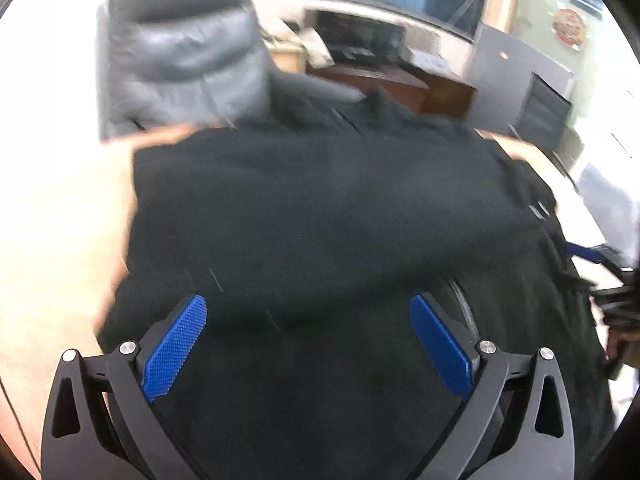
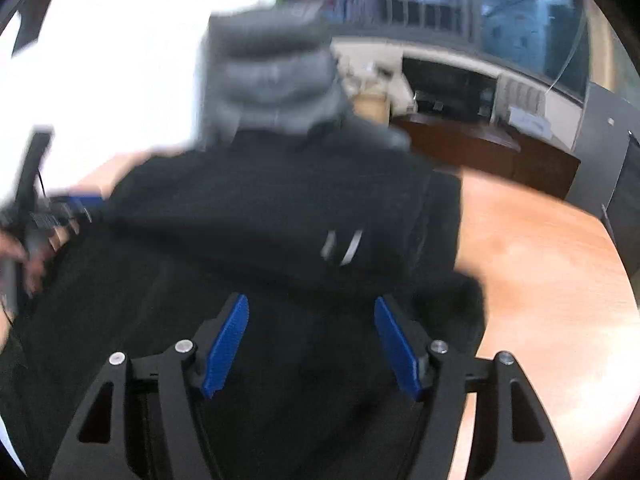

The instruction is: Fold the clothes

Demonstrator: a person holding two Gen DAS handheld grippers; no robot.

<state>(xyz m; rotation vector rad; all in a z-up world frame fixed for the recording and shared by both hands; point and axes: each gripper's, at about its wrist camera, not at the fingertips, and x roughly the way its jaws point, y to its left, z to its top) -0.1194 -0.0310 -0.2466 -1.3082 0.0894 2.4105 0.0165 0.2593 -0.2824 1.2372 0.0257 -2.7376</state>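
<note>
A: Left gripper has its blue pads spread wide, nothing pinched; black cloth shows under and ahead of the gap. Right gripper is the same, pads apart and empty.

B: Noted. Where's the garment against each claw?

A: Black garment lies on the light wooden table, directly below and in front of both. A folded band of it crosses just ahead of each claw's tips, and more cloth runs back beneath the fingers. From the right claw, bare table shows off to its right; from the left claw, bare table off to its left. So the 2 sit over opposite halves of the garment.

B: Anything beyond it?

A: Grey padded chair, past the far edge of the cloth, ahead of both claws. Both views are smeared, so I can't tell seams or which edge is collar or hem.

B: What step, in your judgement?

A: Looks like lining up for the next fold, no grip yet. To do it well: drop each claw onto a matching corner or edge, take all layers between the pads, not just the top 1, then lift and carry both sides together so the fold lands square.

B: Risk?

A: Uneven grabs would skew the crease.
</note>
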